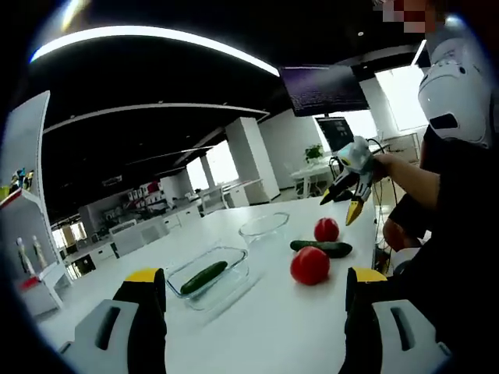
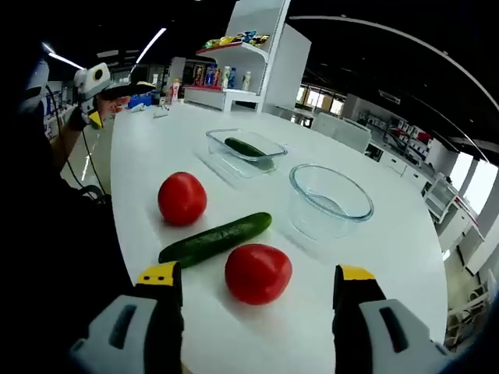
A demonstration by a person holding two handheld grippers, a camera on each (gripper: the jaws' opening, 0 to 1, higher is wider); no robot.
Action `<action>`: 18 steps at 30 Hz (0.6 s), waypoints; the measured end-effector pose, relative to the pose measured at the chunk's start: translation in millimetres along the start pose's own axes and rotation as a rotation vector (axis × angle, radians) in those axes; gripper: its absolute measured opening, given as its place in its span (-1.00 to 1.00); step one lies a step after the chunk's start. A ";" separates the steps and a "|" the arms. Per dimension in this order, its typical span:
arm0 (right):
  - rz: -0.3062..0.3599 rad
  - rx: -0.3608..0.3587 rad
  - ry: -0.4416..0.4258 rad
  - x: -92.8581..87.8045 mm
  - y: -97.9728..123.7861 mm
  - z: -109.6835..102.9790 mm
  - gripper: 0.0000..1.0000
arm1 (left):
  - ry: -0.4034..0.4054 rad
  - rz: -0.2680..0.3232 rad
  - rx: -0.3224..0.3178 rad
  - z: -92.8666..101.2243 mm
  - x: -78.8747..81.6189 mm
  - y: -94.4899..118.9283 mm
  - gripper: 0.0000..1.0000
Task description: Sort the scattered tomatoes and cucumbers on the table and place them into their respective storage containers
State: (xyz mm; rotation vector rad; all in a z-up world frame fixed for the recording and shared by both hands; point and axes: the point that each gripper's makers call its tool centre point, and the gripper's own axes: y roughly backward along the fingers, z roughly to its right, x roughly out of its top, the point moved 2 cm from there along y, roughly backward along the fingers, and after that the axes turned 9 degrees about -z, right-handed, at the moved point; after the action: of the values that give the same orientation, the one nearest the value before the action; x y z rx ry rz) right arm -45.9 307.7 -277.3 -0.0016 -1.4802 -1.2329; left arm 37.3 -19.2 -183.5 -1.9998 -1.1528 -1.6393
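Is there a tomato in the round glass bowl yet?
No, the round glass bowl holds nothing; both tomatoes sit on the white table.

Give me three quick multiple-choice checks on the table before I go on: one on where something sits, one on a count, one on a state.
1. Where is the dark green cucumber that has already been sorted?
A. In the clear rectangular glass dish
B. In the round bowl
C. On a shelf

2. How many round red tomatoes lie loose on the white table?
A. One
B. Two
C. Four

3. What is the state of the clear round glass bowl?
A. Full of tomatoes
B. Upside down
C. Upright and empty

Answers:
1. A, one cucumber lies inside the rectangular dish.
2. B, the nearer tomato and the farther tomato flank the loose long green cucumber.
3. C, its rim faces up and only glass shows inside.

Right tool: open, holding nothing.
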 end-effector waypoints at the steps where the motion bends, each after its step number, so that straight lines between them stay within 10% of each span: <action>1: 0.006 0.019 -0.021 -0.3 -4.9 0.3 0.56 | 0.007 0.006 0.000 -1.5 1.2 0.0 0.90; 18: -0.025 0.078 -0.100 -16.7 -38.8 3.7 0.32 | -0.029 -0.036 -0.022 5.2 -12.3 -5.1 0.87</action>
State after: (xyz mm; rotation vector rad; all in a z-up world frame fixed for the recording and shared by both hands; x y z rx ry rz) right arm -66.0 302.9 -314.3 0.0079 -1.6193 -1.2094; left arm 36.8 -17.2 -197.7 -2.0342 -1.1936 -1.6518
